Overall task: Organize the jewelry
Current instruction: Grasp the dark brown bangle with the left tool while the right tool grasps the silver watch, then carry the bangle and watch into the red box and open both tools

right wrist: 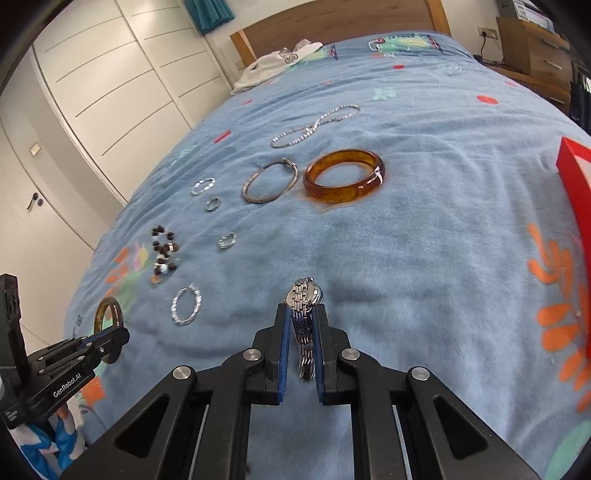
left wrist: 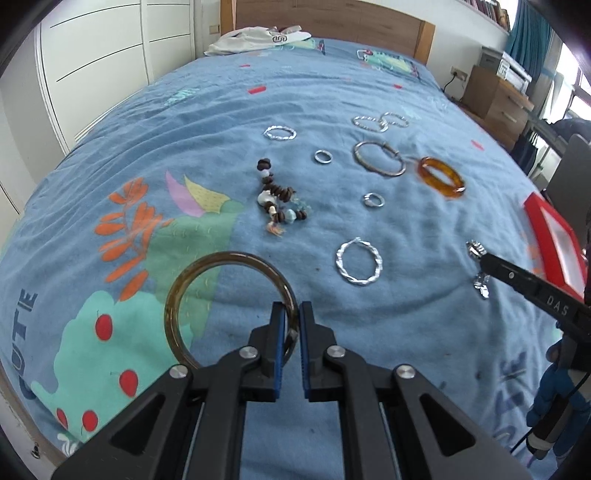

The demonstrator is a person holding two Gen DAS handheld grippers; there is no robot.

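Observation:
My left gripper (left wrist: 291, 308) is shut on a dark olive-brown bangle (left wrist: 207, 269), held upright above the blue bedspread (left wrist: 424, 332); it also shows in the right wrist view (right wrist: 108, 314). My right gripper (right wrist: 303, 310) is shut on a silver metal watch (right wrist: 303, 295), whose band hangs between the fingers; it also shows in the left wrist view (left wrist: 476, 249). On the bed lie an amber bangle (right wrist: 343, 181), a thin silver bangle (right wrist: 269, 181), a twisted silver bracelet (left wrist: 358, 262), a beaded bracelet (left wrist: 280, 201), two small rings (left wrist: 373, 200) and a silver chain (right wrist: 317, 123).
A red box (left wrist: 554, 240) lies at the bed's right edge; it also shows in the right wrist view (right wrist: 580, 184). White clothing (left wrist: 255, 38) lies by the wooden headboard (left wrist: 332, 18). White wardrobe doors (left wrist: 92, 55) stand on the left, wooden drawers (left wrist: 495, 96) at the far right.

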